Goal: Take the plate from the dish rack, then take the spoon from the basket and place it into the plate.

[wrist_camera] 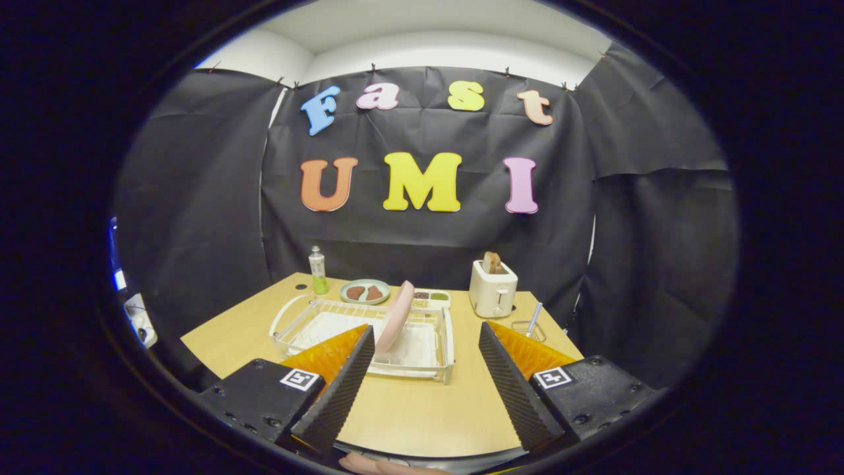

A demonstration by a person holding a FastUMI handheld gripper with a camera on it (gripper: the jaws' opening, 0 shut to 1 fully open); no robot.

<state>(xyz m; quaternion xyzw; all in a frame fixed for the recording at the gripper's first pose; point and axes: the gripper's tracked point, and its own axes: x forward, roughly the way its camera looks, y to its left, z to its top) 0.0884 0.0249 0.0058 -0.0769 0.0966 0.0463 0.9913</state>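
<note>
Your claw [426, 333] is spread wide with nothing between its fingers; it hangs above the near part of the wooden table [422, 409]. Just ahead of the fingers sits the white dish rack [422, 353]. You have the pink plate [394, 316] standing on edge in the rack, leaning, close to the tip of your left finger [343, 389] but not gripped. Beyond your right finger [514, 389], the small wire basket [529, 328] sits on the table with the spoon [534, 318] upright in it, handle up. Behind the rack: a green bottle [318, 270], a round dish with two brown pieces [364, 291], a small divided tray [432, 299]. White toaster [493, 289] with bread in its slot stands right of the tray, behind the basket
</note>
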